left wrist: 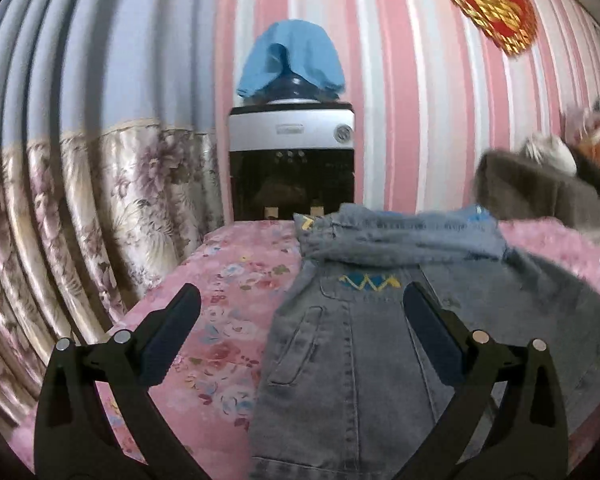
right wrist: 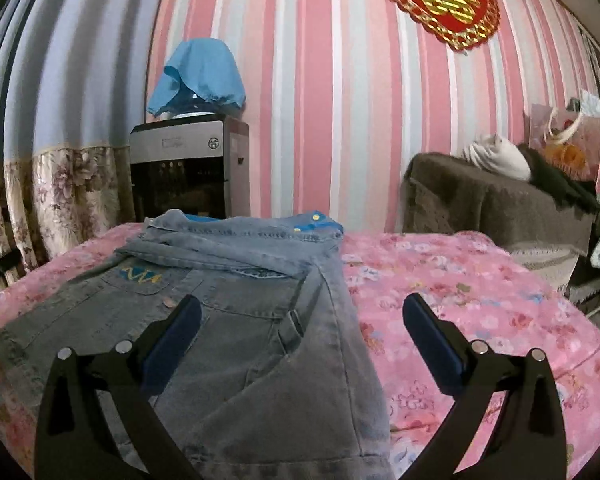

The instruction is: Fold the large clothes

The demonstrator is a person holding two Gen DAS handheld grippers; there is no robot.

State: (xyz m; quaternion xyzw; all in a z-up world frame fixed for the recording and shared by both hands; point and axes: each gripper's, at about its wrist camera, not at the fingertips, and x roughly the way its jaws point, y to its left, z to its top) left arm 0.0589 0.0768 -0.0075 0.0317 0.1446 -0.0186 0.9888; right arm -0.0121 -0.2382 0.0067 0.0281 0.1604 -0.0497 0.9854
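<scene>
A grey-blue denim jacket (left wrist: 360,344) lies flat on the pink floral bed (left wrist: 228,280), with both sleeves folded across its upper part near the collar and a blue-yellow zigzag patch on the chest. My left gripper (left wrist: 302,300) is open and empty, low over the jacket's left edge. In the right wrist view the jacket (right wrist: 228,320) fills the left half of the bed (right wrist: 480,300). My right gripper (right wrist: 302,308) is open and empty over the jacket's right edge.
A water dispenser (left wrist: 292,160) topped by a blue cloth (left wrist: 292,60) stands past the bed's far end, against a pink striped wall. A floral curtain (left wrist: 80,208) hangs left. A brown covered sofa (right wrist: 492,204) with clothes and bags stands at right.
</scene>
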